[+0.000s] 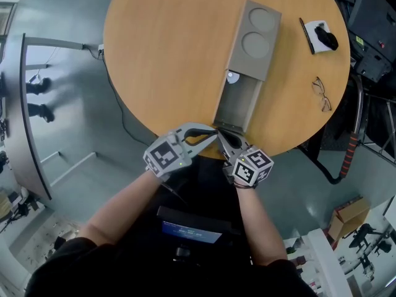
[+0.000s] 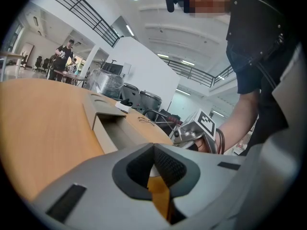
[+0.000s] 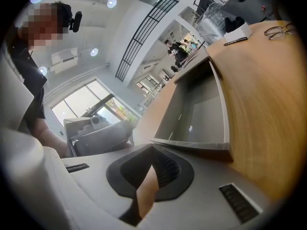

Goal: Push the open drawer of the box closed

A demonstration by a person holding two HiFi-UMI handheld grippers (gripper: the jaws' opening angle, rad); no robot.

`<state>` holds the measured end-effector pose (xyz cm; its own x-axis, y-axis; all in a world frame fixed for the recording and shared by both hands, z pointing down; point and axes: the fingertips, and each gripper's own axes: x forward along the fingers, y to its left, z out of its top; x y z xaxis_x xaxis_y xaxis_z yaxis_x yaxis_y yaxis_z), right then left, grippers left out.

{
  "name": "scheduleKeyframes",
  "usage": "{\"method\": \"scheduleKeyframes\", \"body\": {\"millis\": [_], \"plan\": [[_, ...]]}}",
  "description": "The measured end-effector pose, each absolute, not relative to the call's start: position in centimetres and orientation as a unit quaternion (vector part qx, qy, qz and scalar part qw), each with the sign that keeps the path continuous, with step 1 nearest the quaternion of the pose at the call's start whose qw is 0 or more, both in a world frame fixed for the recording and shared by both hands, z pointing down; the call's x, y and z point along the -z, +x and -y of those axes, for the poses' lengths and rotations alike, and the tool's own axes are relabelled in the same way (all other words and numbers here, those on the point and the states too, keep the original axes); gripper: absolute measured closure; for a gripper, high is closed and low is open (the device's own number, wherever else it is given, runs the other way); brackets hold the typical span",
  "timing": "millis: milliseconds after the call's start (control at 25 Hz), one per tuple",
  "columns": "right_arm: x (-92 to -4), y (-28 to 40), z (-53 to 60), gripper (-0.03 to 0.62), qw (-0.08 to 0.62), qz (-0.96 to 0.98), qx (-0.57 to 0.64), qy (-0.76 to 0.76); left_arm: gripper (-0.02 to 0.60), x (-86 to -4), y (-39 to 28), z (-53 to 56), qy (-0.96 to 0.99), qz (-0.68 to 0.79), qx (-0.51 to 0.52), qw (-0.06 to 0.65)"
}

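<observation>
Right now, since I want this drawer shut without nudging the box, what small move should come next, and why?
Probably push the left gripper and right gripper, both shut, straight forward against the drawer front. They sit at its near end, and it stands pulled out of the box toward the table edge.

Counter (image 1: 167, 54): warm honey-tan wood grain, otherwise plain.
Box (image 1: 253, 39) and drawer (image 1: 238, 107): matte grey-taupe, one tone. Small white disc (image 1: 232, 77) at the drawer's 12 o'clock end.
Left tongs (image 1: 207, 135) and right tongs (image 1: 228, 142): pale grey bodies, black textured pads, cubes with black-and-white square markers.
Counter's 2 o'clock: white card (image 1: 317, 30) under a black object (image 1: 328, 40).
3 o'clock: dark-rimmed glasses (image 1: 322, 94).
</observation>
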<state>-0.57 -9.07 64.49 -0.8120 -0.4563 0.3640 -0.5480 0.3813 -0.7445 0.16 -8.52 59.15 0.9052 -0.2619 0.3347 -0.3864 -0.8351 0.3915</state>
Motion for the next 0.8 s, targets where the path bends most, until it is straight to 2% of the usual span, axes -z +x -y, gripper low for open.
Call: {"method": "scheduleKeyframes", "body": {"millis": [800], "plan": [[-64.3, 0.2, 13.5, 0.582, 0.044, 0.839, -0.449, 0.305, 0.554, -60.5, 1.0, 11.9, 0.944, 0.181, -0.139, 0.238]]}}
